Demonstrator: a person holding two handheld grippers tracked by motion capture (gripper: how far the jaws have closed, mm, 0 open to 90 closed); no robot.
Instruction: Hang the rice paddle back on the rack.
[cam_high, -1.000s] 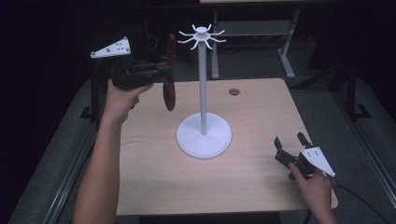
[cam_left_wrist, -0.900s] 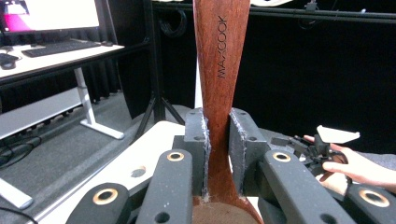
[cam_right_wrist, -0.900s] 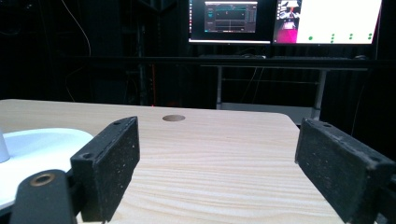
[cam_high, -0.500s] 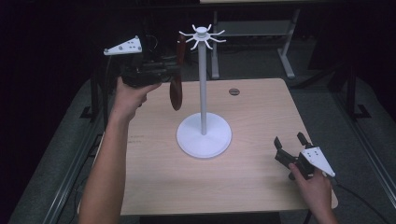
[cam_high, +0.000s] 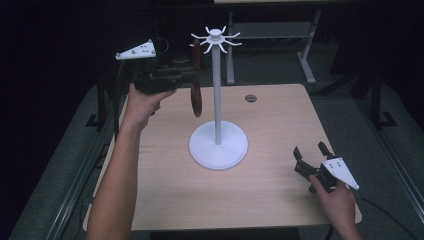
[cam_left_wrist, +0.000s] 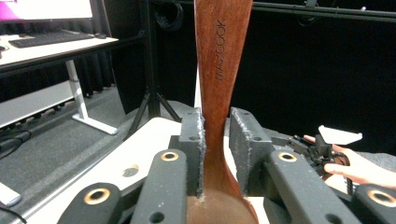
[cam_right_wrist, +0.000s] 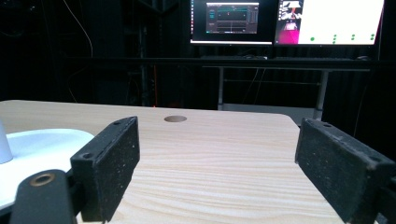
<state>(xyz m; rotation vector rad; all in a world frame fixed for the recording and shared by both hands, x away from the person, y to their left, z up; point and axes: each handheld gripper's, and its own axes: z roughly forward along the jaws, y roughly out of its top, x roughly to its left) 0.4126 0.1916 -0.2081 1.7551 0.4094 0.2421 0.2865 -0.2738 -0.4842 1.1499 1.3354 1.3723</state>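
A dark wooden spoon (cam_high: 196, 85) hangs upright in the air, bowl end down, just left of the white stand's pole (cam_high: 216, 90). Its top reaches the ring of hooks (cam_high: 215, 37). My left gripper (cam_high: 189, 75) is shut on the spoon's neck. In the left gripper view the handle (cam_left_wrist: 219, 70) rises between the pads (cam_left_wrist: 192, 140). The stand's round base (cam_high: 218, 145) sits mid-table. My right gripper (cam_high: 310, 152) rests open near the table's front right, with nothing between its fingers (cam_right_wrist: 114, 163).
The wooden table (cam_high: 280, 200) has a round cable hole (cam_high: 251, 98) behind the stand. Beyond the far edge stand desk legs (cam_high: 305, 55) and lit monitors (cam_right_wrist: 280, 21). A metal rail (cam_high: 80, 175) runs along the table's left side.
My left gripper has carried the spoon to the right, closer to the stand's pole and hooks. The right gripper has stayed where it was.
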